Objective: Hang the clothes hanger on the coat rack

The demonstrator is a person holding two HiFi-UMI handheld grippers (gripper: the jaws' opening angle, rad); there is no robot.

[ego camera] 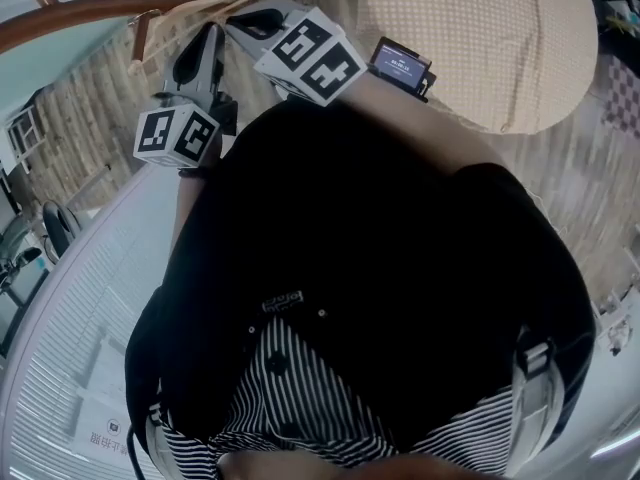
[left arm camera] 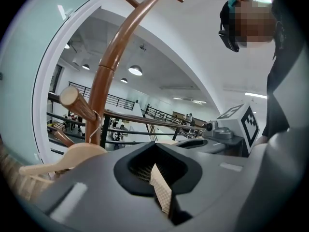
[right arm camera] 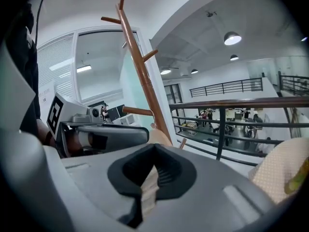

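Note:
The brown wooden coat rack rises at the left of the left gripper view, and its pole stands mid-frame in the right gripper view. A pale wooden hanger hangs by its metal hook over a rack peg; in the head view the hanger lies beside a rack arm. My left gripper is shut and holds nothing, a short way back from the hanger. My right gripper is shut and holds nothing, beside the left gripper.
A beige dotted cushion fills the upper right of the head view, with a small black device at its edge. My black jacket takes up the middle. A railing runs behind the rack, over a hall below.

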